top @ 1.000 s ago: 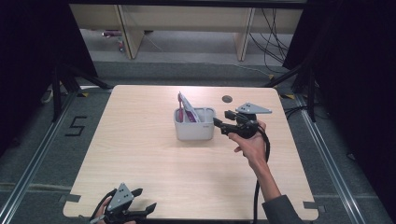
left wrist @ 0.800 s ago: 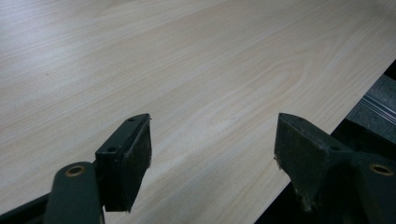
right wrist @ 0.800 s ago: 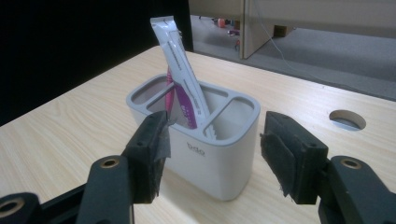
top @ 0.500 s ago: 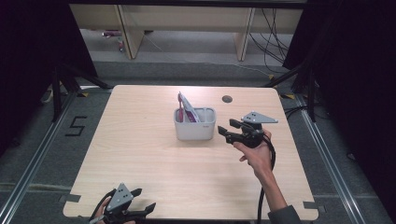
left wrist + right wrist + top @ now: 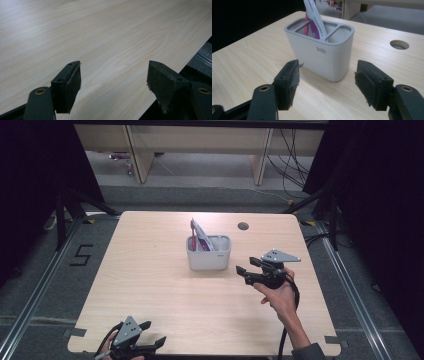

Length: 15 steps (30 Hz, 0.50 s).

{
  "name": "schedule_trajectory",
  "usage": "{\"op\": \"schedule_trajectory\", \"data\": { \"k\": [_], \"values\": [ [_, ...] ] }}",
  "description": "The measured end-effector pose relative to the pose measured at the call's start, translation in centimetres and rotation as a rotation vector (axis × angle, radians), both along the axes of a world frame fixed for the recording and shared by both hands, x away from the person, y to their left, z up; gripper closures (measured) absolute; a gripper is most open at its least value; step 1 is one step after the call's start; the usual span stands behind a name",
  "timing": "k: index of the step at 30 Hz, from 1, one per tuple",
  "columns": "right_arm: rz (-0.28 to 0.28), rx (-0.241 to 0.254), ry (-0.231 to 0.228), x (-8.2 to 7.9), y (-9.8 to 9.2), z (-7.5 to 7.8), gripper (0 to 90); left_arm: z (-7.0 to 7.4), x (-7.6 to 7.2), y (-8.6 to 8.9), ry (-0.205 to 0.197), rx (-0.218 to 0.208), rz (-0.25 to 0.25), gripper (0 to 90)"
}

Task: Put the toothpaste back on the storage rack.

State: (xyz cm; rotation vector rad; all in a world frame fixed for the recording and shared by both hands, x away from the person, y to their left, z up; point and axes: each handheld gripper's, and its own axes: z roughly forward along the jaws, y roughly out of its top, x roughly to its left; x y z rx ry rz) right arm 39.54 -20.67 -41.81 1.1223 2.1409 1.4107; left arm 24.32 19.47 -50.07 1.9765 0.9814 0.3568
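Here the right gripper (image 5: 246,272) hovered over the right half of the table (image 5: 150,285), just to the right of the grey holder (image 5: 209,254) and apart from it, its jaws aimed at the holder. Those jaws had just been opening and stood wide, with nothing between them and nothing touched; the right gripper (image 5: 327,82) view showed bare wood between the pads and the holder (image 5: 322,53) standing a little beyond. The holder sat near the middle of the table, somewhat toward the far edge, short of the round hole (image 5: 243,226) by that edge. It had several compartments: a pink toothbrush (image 5: 306,25) and a white-and-purple tube (image 5: 315,18) leaned together in the ones on its left side, while the compartment on the right looked empty. The high view gave the holder's place on the table; the right gripper view alone made out the small lettering on its front wall. The left gripper (image 5: 150,344) rested at the near left corner, jaws spread wide over bare table (image 5: 105,37), holding nothing.
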Motion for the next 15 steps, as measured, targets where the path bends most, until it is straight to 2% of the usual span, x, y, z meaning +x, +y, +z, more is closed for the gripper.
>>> {"op": "schedule_trajectory", "data": {
  "k": [1, 2, 6, 7, 8, 10, 11, 13, 15],
  "values": [
    [-0.007, -0.016, -0.023, -0.1, -0.1, -0.1, 34.2, 0.0, 0.0, 0.0, 0.001, -0.001, 0.002, 27.0],
    [-0.004, 0.001, -0.002, -0.3, 0.0, -0.1, 33.1, 0.0, 0.0, 0.0, 0.0, 0.0, 0.001, 27.0],
    [-0.007, 0.001, 0.032, -1.0, 0.0, -0.5, 27.8, 0.1, 0.0, -0.1, -0.002, 0.003, 0.001, 26.8],
    [-0.012, -0.036, -0.013, -1.0, -0.2, -0.6, 25.9, 0.0, 0.0, -0.1, -0.004, 0.0, 0.005, 26.7],
    [-0.019, -0.008, 0.017, -1.2, 0.0, -0.7, 25.1, 0.0, 0.0, 0.0, -0.004, 0.003, 0.002, 26.7],
    [-0.01, -0.009, 0.031, -1.3, -0.1, -0.8, 24.3, 0.0, 0.0, 0.0, -0.005, -0.001, 0.007, 26.5],
    [-0.005, -0.017, 0.012, -1.3, -0.2, -0.9, 23.9, 0.0, 0.0, 0.0, -0.004, 0.0, 0.008, 26.2],
    [-0.007, -0.019, 0.034, -1.6, -0.2, -1.0, 23.7, 0.1, 0.1, 0.1, -0.006, 0.002, 0.006, 25.6],
    [0.001, -0.03, 0.009, -1.6, -0.4, -1.2, 23.8, 0.0, 0.2, 0.0, -0.006, -0.002, 0.011, 24.5]
  ]
}}
